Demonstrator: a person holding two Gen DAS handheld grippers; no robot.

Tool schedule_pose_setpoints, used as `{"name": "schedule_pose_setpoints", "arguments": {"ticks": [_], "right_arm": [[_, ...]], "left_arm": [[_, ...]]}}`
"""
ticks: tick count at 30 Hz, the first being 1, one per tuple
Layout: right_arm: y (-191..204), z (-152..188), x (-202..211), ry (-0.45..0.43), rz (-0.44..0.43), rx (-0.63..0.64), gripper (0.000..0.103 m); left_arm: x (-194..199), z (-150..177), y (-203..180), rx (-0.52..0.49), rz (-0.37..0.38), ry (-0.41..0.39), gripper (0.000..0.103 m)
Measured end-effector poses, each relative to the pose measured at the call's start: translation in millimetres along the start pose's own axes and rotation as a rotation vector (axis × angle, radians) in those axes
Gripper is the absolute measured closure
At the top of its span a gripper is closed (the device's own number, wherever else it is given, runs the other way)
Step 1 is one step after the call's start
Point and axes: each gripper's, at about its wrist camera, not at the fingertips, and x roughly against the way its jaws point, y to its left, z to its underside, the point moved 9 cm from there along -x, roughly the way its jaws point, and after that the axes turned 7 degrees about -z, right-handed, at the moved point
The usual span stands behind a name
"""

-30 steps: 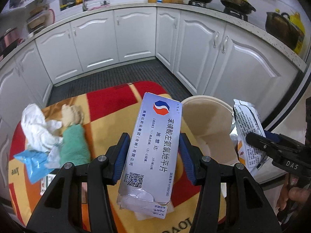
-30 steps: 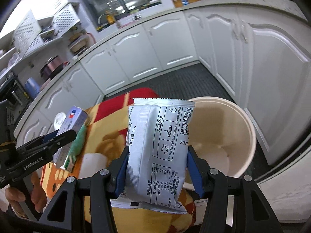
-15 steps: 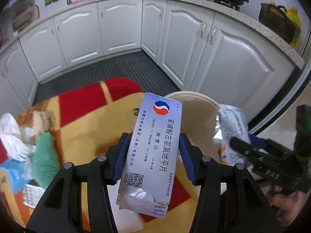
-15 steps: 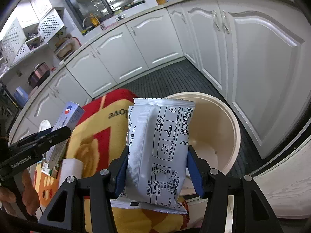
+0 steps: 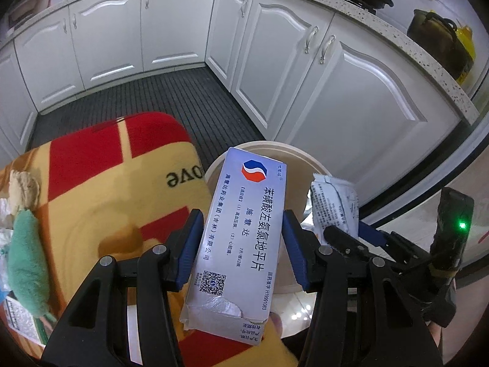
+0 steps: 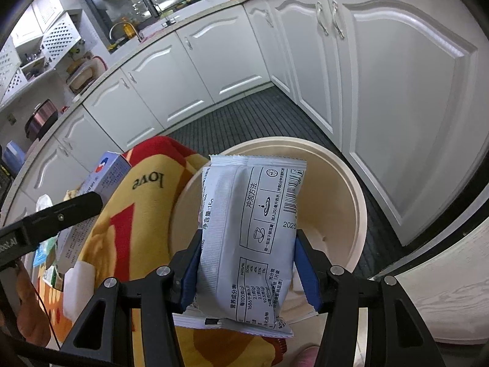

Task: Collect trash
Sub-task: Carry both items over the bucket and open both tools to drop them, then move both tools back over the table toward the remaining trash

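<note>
My left gripper [image 5: 241, 244] is shut on a white medicine box [image 5: 241, 238] with a red and blue logo, held over the near rim of a cream round trash bin [image 5: 293, 159]. My right gripper [image 6: 247, 266] is shut on a white snack packet [image 6: 250, 232] and holds it over the open bin [image 6: 342, 183]. The box [image 6: 107, 171] and the left gripper's finger show at the left in the right wrist view. The packet [image 5: 334, 202] shows at the right in the left wrist view.
A red and yellow blanket [image 5: 101, 202] covers the table left of the bin. A green cloth [image 5: 26, 263], crumpled tissue and paper lie on it at the left. White kitchen cabinets [image 5: 305, 61] and a dark floor mat [image 5: 171, 98] lie behind the bin.
Both grippers have moved right and forward with their loads, from above the blanket to above the bin. The bin now fills more of both views.
</note>
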Motion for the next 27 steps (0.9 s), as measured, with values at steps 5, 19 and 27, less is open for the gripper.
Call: {"name": "schedule_pose_setpoints", "arguments": {"ticks": [5, 19, 27], "right_arm": [[-7, -3, -8, 0.004, 0.030, 0.001, 0.044], [-11, 8, -12, 0.032, 0.037, -0.051, 0.029], [21, 13, -4, 0.028, 0.000, -0.003, 0.029]], "left_arm": [[-9, -2, -3, 0.022, 0.029, 0.004, 0.051], [15, 5, 16, 0.042, 0.006, -0.025, 0.036], [42, 19, 48, 0.058, -0.083, -0.079, 0.036]]}}
